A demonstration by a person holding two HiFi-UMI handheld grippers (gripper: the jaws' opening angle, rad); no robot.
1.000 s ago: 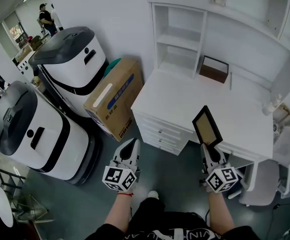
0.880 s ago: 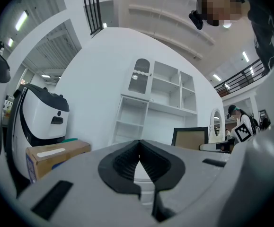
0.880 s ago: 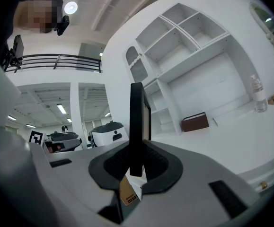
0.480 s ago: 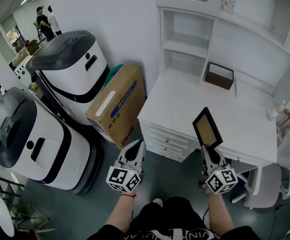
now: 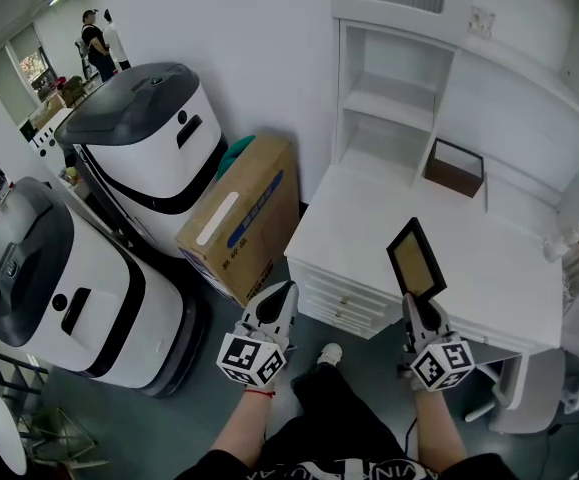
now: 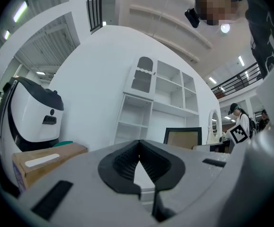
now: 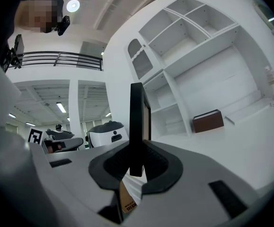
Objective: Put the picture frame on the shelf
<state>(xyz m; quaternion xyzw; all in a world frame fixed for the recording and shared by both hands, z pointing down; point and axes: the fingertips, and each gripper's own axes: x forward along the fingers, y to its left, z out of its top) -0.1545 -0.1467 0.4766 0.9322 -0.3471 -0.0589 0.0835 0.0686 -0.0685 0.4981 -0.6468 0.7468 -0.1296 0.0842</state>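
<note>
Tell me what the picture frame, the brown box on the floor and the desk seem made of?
Picture frame: dark matte border, wood or plastic, around a tan, cork-like panel.
Cardboard box: plain brown card, dull, with a white strip and blue print.
Desk: smooth white board, probably painted or laminated wood.

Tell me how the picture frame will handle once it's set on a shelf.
Probably stiff: the picture frame stands straight though the right gripper pinches only one edge. Thin and tall, so it is likely to tip unless leaned back.
</note>
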